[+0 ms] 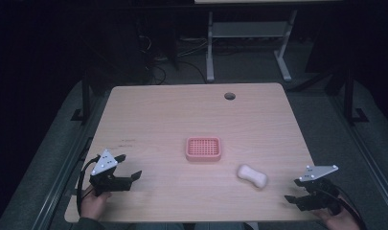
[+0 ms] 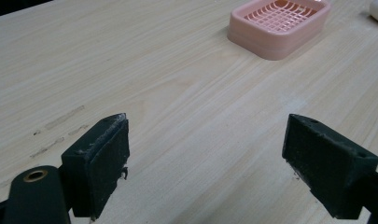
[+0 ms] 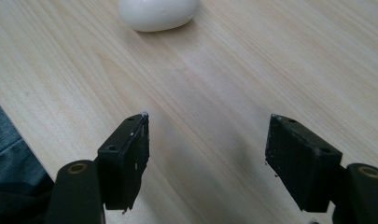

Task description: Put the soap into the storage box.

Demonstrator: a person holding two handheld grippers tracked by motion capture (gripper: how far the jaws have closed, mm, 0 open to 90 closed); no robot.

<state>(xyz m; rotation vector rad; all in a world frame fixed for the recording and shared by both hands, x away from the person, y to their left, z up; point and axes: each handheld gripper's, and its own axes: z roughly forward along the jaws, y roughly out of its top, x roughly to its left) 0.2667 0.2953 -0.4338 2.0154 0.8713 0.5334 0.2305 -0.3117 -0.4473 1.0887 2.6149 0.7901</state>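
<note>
Pink soap dish (image 1: 203,149) sits mid-table (image 1: 158,115) with nothing in it; the white soap bar (image 1: 252,176) lies just off to its right on the wood. Left gripper (image 1: 130,167) and right gripper (image 1: 292,189) both hang near the front edge, jaws spread wide, holding nothing.

I see a pale wooden table (image 1: 158,120) carrying a pink slotted soap dish (image 1: 203,149) mid-table and a white soap bar (image 1: 252,176) lying nearby.
</note>
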